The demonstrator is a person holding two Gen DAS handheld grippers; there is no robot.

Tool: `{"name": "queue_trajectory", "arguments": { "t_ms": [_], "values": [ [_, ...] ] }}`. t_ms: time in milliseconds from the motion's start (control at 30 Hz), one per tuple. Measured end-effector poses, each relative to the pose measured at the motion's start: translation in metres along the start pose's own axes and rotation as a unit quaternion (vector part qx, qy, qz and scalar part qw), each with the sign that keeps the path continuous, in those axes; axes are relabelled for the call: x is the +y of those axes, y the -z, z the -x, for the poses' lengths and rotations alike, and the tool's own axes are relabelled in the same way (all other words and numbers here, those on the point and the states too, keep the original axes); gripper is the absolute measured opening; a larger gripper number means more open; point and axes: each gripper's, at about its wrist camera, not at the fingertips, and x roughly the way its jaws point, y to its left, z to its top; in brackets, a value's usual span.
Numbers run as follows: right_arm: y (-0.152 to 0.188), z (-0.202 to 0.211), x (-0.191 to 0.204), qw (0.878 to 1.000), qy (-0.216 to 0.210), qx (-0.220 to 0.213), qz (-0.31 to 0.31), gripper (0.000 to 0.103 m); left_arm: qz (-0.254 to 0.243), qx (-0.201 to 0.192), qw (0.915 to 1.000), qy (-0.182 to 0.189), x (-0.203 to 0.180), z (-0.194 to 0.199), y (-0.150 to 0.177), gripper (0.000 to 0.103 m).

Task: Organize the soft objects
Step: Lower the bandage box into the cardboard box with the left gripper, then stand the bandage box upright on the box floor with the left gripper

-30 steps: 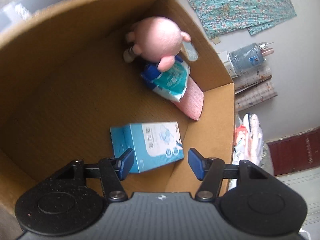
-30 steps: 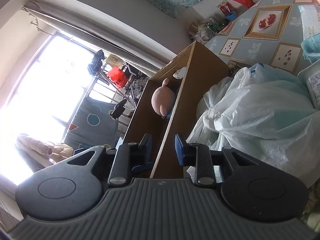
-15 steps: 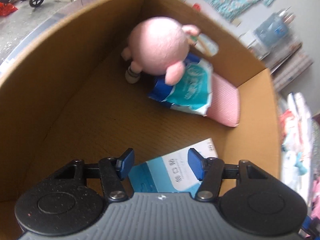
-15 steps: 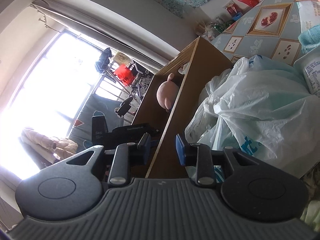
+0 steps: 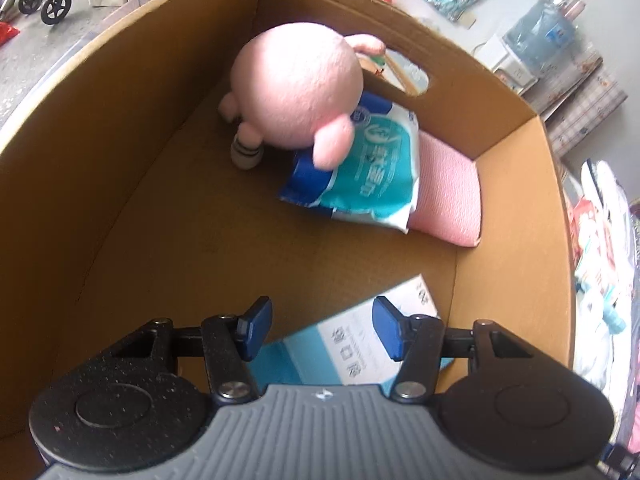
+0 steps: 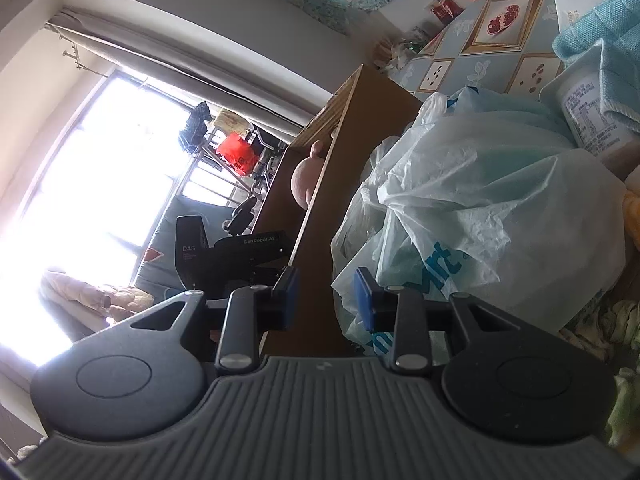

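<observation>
In the left wrist view a cardboard box (image 5: 120, 160) holds a pink plush toy (image 5: 296, 92), a blue-green tissue pack (image 5: 368, 168), a pink cushion (image 5: 448, 196) and a blue-white tissue box (image 5: 344, 348). My left gripper (image 5: 320, 332) is open and empty, just above the tissue box inside the carton. My right gripper (image 6: 324, 296) is open and empty, straddling the carton's side wall (image 6: 340, 184) without touching it. The plush toy (image 6: 306, 184) peeks over that wall. The left gripper's black body (image 6: 232, 252) shows inside the carton.
A crumpled white plastic bag (image 6: 480, 208) lies right of the carton. A blue towel (image 6: 600, 40) and a white container (image 6: 588, 120) sit on the patterned cloth (image 6: 500, 52). A window (image 6: 100, 168) is at left. Water bottle (image 5: 540, 36) and clutter stand outside the box.
My left gripper has moved forward over the tissue box, which now sits under the fingers. My right gripper has pulled back from the carton wall, and the left gripper has come into its view.
</observation>
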Motion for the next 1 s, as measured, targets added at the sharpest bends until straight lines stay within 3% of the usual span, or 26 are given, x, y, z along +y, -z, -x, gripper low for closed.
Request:
{"name": "queue_trajectory", "arguments": {
  "t_ms": [267,433,667,767,1000],
  "values": [
    [-0.001,0.000,-0.007,1.000,0.005,0.000,-0.013,0.034,0.015,0.077,0.9968,0.015,0.006,-0.003,0.008,0.057],
    [-0.002,-0.004,-0.007,1.000,0.002,0.000,-0.014,0.036,-0.051,0.115,0.9916,0.034,0.002,0.011,0.028,0.064],
    [0.000,-0.009,-0.008,1.000,-0.001,0.007,-0.017,0.037,-0.140,0.128,0.9812,0.033,-0.014,0.018,0.055,0.065],
    [0.000,-0.008,-0.009,1.000,-0.002,0.005,-0.019,0.038,-0.168,0.126,0.9777,0.008,-0.023,0.017,0.063,0.056],
    [-0.001,-0.003,-0.015,1.000,-0.007,-0.004,-0.024,0.038,-0.163,0.116,0.9797,0.001,-0.043,0.015,0.058,0.051]
  ]
}}
